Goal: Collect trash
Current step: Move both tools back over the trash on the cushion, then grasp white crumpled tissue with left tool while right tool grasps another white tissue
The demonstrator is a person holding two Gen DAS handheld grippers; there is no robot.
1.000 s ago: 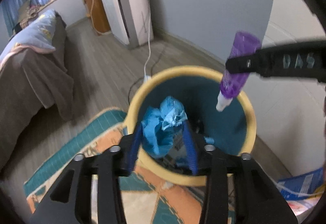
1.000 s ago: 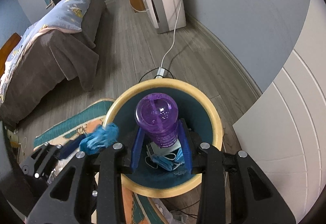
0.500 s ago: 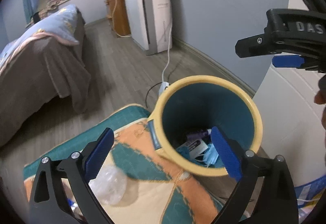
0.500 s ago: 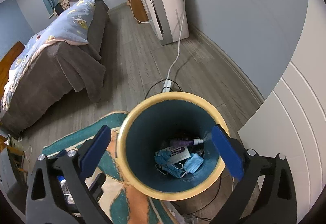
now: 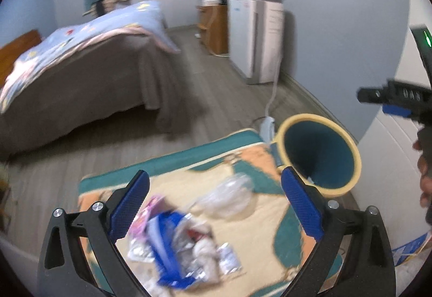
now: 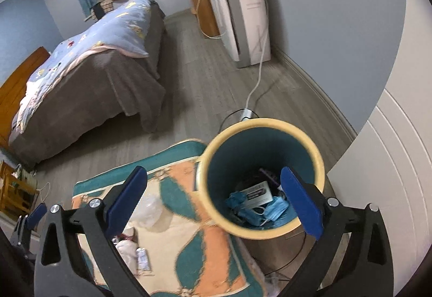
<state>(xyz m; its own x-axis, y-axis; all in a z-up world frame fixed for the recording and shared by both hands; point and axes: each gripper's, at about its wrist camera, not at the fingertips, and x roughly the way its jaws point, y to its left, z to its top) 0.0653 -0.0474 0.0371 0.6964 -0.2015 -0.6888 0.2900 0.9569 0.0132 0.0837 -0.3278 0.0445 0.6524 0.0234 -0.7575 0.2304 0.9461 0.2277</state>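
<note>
Next, we needed more rubbish for the bin (image 6: 261, 178).
Both grippers, left (image 5: 216, 205) and right (image 6: 213, 202), gaped empty; we judged squaring onto the wrapper pile (image 5: 178, 245) best.

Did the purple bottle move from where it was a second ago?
Yes. It dropped out of the right tool into the yellow-rimmed teal bin, and now lies on the bottom as a purple bottle.

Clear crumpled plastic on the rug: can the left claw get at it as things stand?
Probably yes. The left claw is open and empty, and the clear plastic lies on the rug ahead of it with nothing over it; the bin stands off to the side.
</note>
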